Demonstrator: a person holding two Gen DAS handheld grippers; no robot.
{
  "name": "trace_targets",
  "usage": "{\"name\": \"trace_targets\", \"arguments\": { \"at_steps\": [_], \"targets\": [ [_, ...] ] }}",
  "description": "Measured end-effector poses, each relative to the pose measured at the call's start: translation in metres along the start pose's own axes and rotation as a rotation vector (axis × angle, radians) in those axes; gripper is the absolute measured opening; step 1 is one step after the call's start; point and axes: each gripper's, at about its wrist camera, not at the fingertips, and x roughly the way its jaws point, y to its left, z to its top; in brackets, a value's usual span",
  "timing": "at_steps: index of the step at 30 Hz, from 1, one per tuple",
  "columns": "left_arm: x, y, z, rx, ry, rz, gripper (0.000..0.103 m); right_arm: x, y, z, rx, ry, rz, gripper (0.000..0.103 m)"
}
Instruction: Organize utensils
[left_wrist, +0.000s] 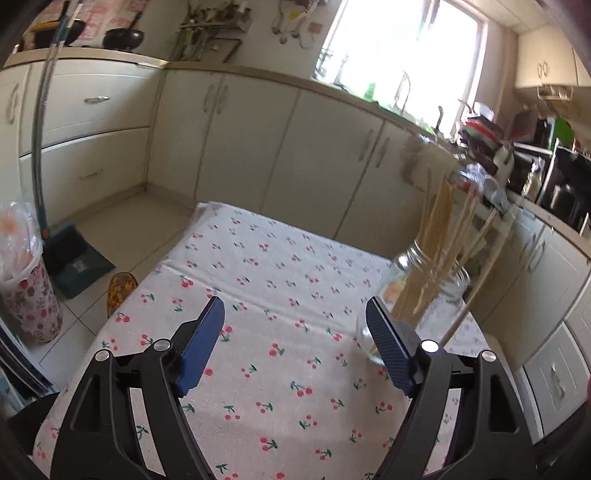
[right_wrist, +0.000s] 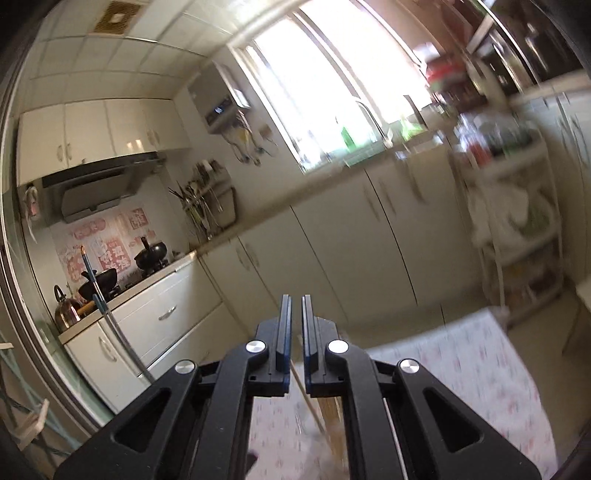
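One glass jar (left_wrist: 424, 291) of chopsticks (left_wrist: 439, 236), beside left gripper (left_wrist: 295, 325) fingers (left_wrist: 384, 339)

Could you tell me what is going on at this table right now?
A person is tidying utensils with two handheld grippers. A glass jar full of wooden chopsticks stands on the cherry-print tablecloth. The left gripper is open beside the jar, holding nothing. The right gripper is shut, with one thin stick showing below its jaws.
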Motion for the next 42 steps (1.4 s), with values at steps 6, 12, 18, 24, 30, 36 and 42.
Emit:
{"name": "trace_targets", "arguments": {
  "at_steps": [6,12,18,24,30,36,42],
  "targets": [
    [0.004,0.007,0.003,-0.037,0.012,-0.011,0.077,0.014,0.01,0.014,-0.057,-0.024,0.003,0.006],
    [0.005,0.008,0.004,-0.05,0.012,-0.012,0.078,0.013,-0.053,-0.025,0.072,0.255,-0.227,0.022],
    [0.005,0.01,0.004,-0.053,0.014,-0.019,0.08,0.023,-0.121,-0.105,0.221,0.527,-0.508,0.022],
    [0.007,0.012,0.005,-0.063,0.023,-0.023,0.08,0.066,-0.124,-0.124,0.142,0.623,-0.598,0.046],
    [0.011,0.013,0.006,-0.071,0.036,-0.031,0.081,0.081,-0.104,-0.145,-0.1,0.68,-0.522,0.02],
    [0.014,0.013,0.005,-0.078,0.042,-0.03,0.081,0.07,-0.101,-0.143,-0.147,0.713,-0.371,0.0],
    [0.016,0.014,0.004,-0.077,0.048,-0.03,0.082,0.058,-0.103,-0.126,-0.022,0.667,-0.366,0.0]
  ]
}}
